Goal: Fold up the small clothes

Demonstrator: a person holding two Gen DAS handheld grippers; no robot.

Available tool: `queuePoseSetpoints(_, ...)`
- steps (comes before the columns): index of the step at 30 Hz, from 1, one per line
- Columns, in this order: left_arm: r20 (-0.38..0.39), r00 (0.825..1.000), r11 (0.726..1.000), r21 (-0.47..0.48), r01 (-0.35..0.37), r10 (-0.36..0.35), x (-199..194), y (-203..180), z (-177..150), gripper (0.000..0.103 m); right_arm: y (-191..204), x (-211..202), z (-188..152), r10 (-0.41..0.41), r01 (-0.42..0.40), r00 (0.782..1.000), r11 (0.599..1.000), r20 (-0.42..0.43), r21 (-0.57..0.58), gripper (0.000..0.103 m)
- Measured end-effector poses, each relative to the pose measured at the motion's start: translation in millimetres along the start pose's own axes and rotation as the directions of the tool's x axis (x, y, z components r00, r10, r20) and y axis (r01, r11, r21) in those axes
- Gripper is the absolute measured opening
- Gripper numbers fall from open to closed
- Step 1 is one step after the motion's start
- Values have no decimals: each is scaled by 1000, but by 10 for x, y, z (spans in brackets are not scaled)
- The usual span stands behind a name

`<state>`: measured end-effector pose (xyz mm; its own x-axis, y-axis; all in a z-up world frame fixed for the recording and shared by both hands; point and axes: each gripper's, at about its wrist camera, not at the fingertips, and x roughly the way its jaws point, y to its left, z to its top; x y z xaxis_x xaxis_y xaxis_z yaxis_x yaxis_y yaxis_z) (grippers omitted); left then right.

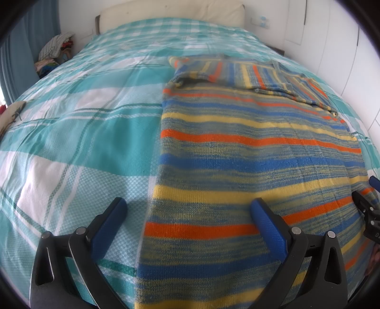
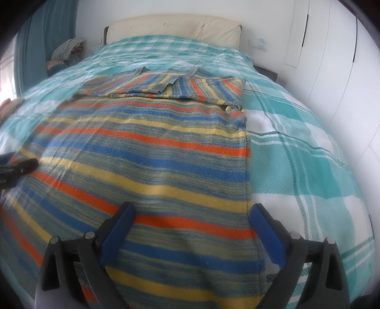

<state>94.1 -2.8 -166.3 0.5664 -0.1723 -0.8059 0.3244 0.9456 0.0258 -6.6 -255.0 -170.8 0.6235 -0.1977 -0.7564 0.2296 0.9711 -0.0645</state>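
Observation:
A striped knit sweater [image 1: 249,147] in blue, yellow, orange and grey-green lies flat on the bed, its sleeves folded across the far end. It also shows in the right wrist view [image 2: 147,152]. My left gripper [image 1: 190,209] is open, low over the sweater's near left edge, one finger over the bedspread and one over the knit. My right gripper [image 2: 192,214] is open over the sweater's near right edge. The right gripper's tip shows at the right edge of the left wrist view [image 1: 370,204]. The left gripper's tip shows at the left edge of the right wrist view [image 2: 19,168].
The bed carries a teal and white checked bedspread [image 1: 78,133], with a cream headboard [image 1: 171,12] at the far end. A pile of clothes [image 1: 54,52] sits beside the bed at far left. White wardrobe doors [image 2: 332,59] stand on the right.

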Motion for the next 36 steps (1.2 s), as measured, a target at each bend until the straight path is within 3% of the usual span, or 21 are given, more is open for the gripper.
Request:
queuePoseSetpoints(26, 5, 1000, 1000, -4, 2, -2, -14, -2, -3, 103, -41, -6, 8, 31, -30, 999, 999, -24, 45, 102)
queuePoseSetpoints(28, -8, 1000, 1000, -8, 23, -23, -56, 16, 36, 102, -83, -75, 37, 51, -50, 999, 997, -15, 62, 102)
queuePoseSetpoints(30, -33, 996, 996, -16, 87, -88, -176, 82, 112, 101, -171, -209, 77, 73, -74, 997, 993, 13, 93, 102)
queuePoseSetpoints(32, -12, 991, 990, -42, 135, -135, -407, 207, 152, 101, -316, -403, 141, 77, -82, 996, 990, 49, 115, 102)
queuePoseSetpoints(36, -20, 989, 989, -26, 147, -148, -764, 439, 45, 102, -650, -775, 146, 123, -125, 992, 986, 23, 112, 102)
